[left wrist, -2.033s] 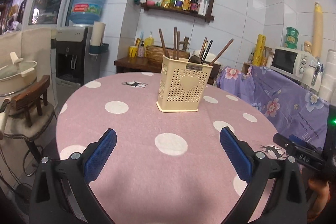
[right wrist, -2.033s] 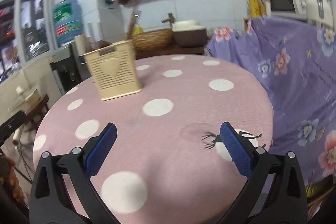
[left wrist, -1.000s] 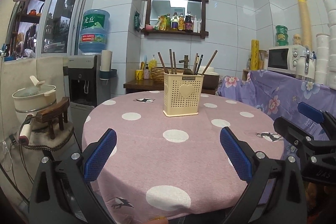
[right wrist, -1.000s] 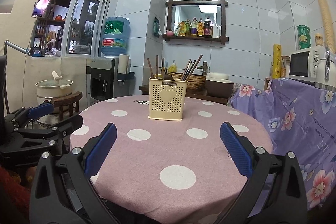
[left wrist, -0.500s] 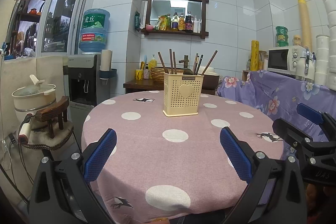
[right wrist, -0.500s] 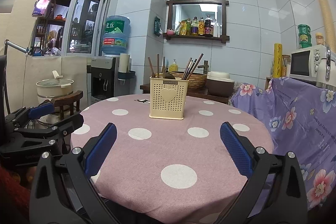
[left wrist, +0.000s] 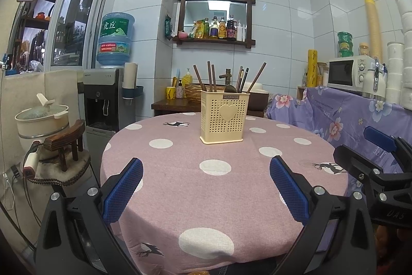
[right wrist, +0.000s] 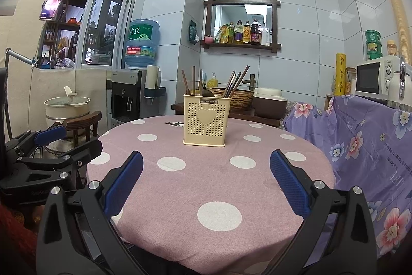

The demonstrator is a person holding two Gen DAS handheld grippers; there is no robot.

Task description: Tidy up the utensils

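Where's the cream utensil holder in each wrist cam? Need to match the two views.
Left wrist: utensil holder sits just right of centre, on the far half of the polka-dot table, heart facing the camera.
Right wrist: utensil holder sits dead centre, on the far half of the table.
Shared landmark: the wooden wall shelf with bottles, above and behind the holder in both.

Even, cool indoor light, sharp focus, soft shadows (fisheye-bent, dark-vignetted corners).
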